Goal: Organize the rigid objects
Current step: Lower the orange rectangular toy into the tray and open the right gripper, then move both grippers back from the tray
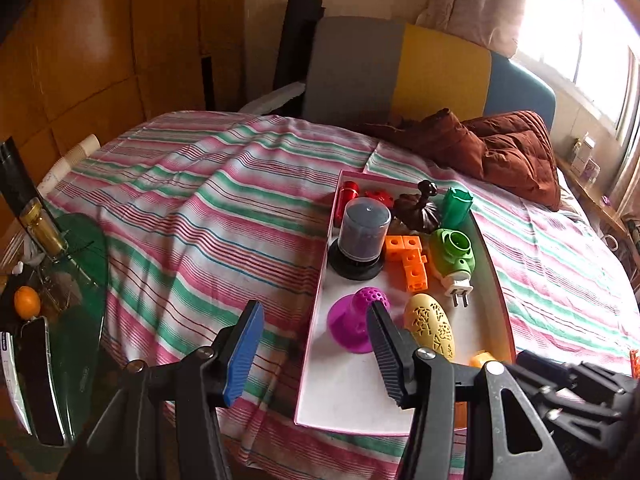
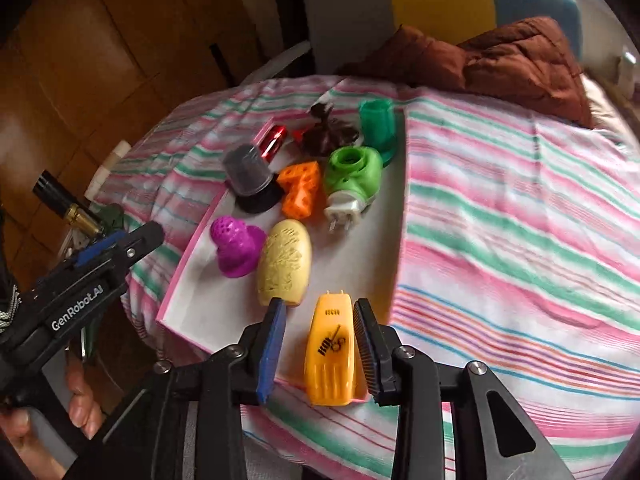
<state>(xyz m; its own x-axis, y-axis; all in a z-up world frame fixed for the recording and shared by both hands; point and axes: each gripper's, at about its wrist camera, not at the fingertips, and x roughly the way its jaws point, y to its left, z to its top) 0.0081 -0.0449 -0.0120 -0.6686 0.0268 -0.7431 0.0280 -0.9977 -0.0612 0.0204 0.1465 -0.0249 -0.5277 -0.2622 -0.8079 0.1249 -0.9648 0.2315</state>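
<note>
Orange case [image 2: 330, 354] overhanging tray [image 2: 188, 280] edge.

This is a lived-in bedroom in somebody's home. A bed [image 1: 224, 200] under a pink, green and white striped sheet fills the room, with a rumpled brown quilt [image 1: 500, 152] bunched at its far end. Behind that stands a headboard [image 1: 400, 68] in grey, yellow and blue panels, a curtained window [image 1: 580, 40] glowing off to the right. Wood-panelled wardrobe doors [image 1: 100, 52] line the left wall, and a cluttered green glass bedside table [image 1: 80, 264] holds an orange [image 1: 27, 302].
</note>
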